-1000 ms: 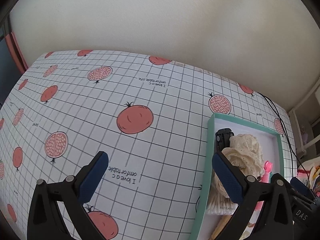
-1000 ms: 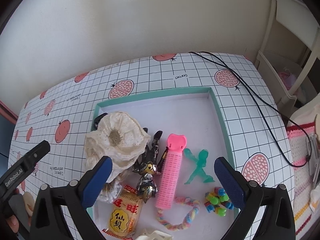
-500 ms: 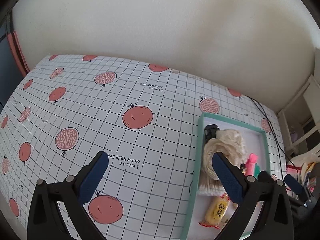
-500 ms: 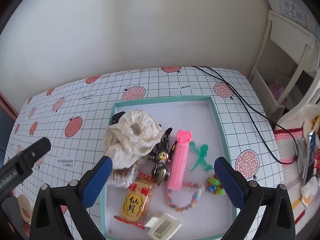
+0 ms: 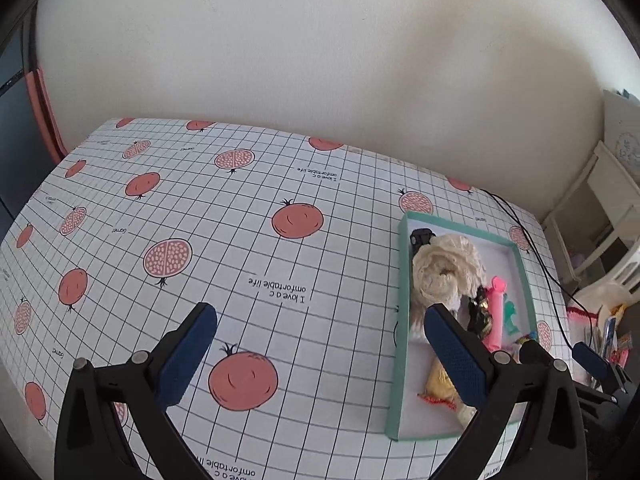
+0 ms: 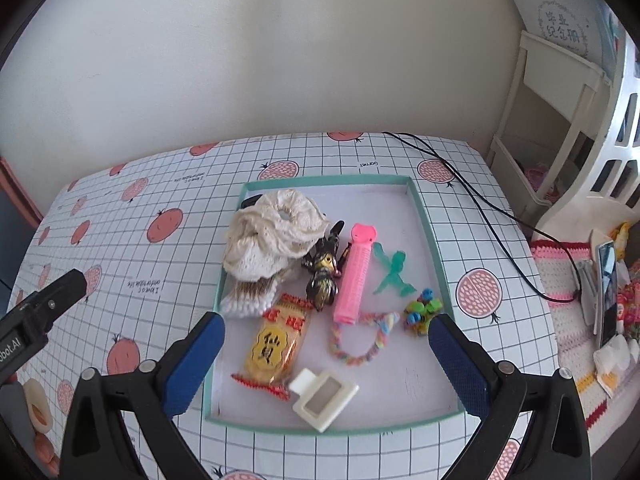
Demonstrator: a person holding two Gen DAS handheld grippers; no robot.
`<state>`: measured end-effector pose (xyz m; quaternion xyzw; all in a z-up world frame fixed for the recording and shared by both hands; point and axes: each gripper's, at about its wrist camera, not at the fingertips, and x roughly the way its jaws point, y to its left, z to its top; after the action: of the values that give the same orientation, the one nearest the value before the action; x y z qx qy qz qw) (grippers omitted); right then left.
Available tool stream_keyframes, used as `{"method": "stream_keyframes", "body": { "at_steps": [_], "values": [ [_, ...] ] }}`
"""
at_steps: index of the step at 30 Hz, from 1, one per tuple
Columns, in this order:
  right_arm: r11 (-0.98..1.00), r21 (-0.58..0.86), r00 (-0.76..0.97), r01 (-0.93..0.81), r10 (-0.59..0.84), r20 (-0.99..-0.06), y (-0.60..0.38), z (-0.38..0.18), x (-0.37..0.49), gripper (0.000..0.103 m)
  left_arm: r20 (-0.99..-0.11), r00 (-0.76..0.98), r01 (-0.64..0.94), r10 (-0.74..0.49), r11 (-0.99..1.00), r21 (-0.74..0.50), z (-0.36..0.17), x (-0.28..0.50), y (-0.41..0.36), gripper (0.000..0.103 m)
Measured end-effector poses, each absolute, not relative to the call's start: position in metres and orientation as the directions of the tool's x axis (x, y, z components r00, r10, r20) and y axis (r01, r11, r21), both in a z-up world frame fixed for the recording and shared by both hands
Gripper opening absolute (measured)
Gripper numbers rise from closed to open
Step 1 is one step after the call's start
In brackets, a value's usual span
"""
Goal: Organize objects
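A: Tray, teal rim, shallow, sits on the right half of the bench. All the loose things lie inside it.

B: Contents?

A: Cream crocheted cloth heaped at the far left corner, soft and light, likely to drag whatever it lies on. A bundle of cotton swabs half under its near edge. Snack packet nearer, glossy wrapper, probably slick and crushable; take it by the crimped end.

B: Stiff items?

A: Pink hair roller, rigid tube, ribbed, easy to pinch across the middle. Dark foil-wrapped figure touching its left side. Green plastic figure just to its right, thin limbs, springy I'd guess. Braided pastel cord looped below the roller, limp. Bead cluster beside it, small, may roll. White flat case near the front rim, hard; grip by its edges.

B: Claws?

A: Right claw spread wide, empty, above the tray's near end. Left claw also spread, empty, over bare bench left of the tray.

B: Surroundings?

A: Black cable trails off the bench's far right corner.
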<state>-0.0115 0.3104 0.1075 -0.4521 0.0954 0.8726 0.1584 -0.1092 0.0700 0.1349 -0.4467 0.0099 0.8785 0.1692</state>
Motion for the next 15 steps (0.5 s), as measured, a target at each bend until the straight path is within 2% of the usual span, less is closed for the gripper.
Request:
{"method": "stream_keyframes", "body": {
  "at_steps": [15],
  "values": [
    [-0.963, -0.007, -0.554, -0.271, 0.162, -0.817, 0.283, 0.08, 0.025, 0.103, -0.759, -0.57, -0.398, 0.316, -0.914, -0.081, 0.118, -0.061, 0.06, 0.103]
  ]
}}
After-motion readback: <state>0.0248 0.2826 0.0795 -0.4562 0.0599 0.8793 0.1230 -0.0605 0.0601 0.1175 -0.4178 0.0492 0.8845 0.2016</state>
